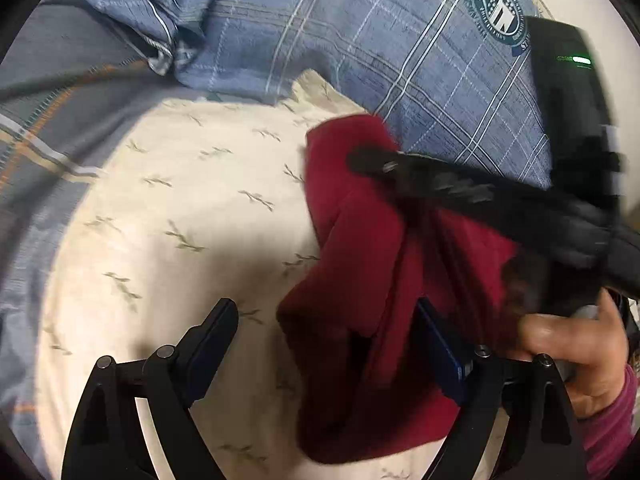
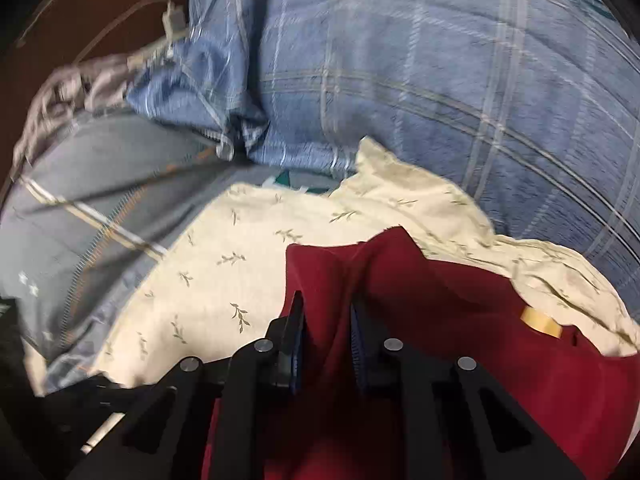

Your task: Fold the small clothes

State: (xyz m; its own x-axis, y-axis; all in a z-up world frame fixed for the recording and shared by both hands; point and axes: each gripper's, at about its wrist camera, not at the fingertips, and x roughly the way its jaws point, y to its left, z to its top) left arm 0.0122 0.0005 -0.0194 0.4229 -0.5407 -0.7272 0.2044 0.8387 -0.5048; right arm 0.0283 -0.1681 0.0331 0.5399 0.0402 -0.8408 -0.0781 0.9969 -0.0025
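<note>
Right gripper point(image 2: 326, 320) has its fingers pinched on a raised ridge of the dark red garment point(image 2: 460, 320), cloth bunched between the pads and lifted off the cream leaf-print sheet point(image 2: 224, 264) on the bed. In the left wrist view, the left gripper point(image 1: 324, 328) has its fingers spread wide; the red garment hangs against the inner face of one finger, but nothing is clamped there. The garment sits toward the sheet's near right side, just short of the blue plaid pillow point(image 1: 400, 48) along the far edge (motion blur smears the right gripper crossing that view, so fine detail is lost).

My read: the fold is under way, not finished. The cloth is draped and rumpled, with no flat, squared shape yet. It has yet to be laid down, halved and smoothed.
</note>
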